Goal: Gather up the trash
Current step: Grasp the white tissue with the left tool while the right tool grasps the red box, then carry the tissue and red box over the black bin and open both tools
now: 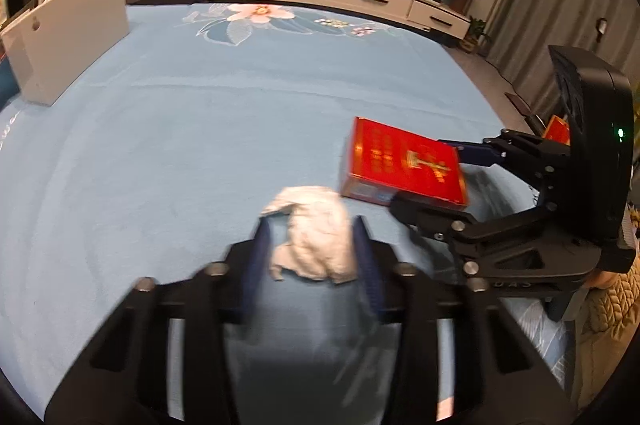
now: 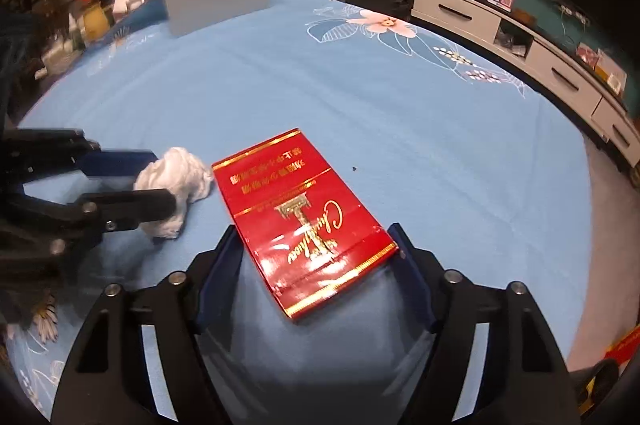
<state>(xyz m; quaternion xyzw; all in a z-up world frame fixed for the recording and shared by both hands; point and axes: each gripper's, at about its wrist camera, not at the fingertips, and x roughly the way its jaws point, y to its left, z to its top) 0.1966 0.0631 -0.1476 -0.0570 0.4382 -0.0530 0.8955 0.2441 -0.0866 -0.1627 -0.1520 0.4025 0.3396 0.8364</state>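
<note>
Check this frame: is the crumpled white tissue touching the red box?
Apart. The right wrist view shows a thin strip of blue tablecloth between the crumpled white tissue and the red box; the left wrist view overlaps them.
</note>
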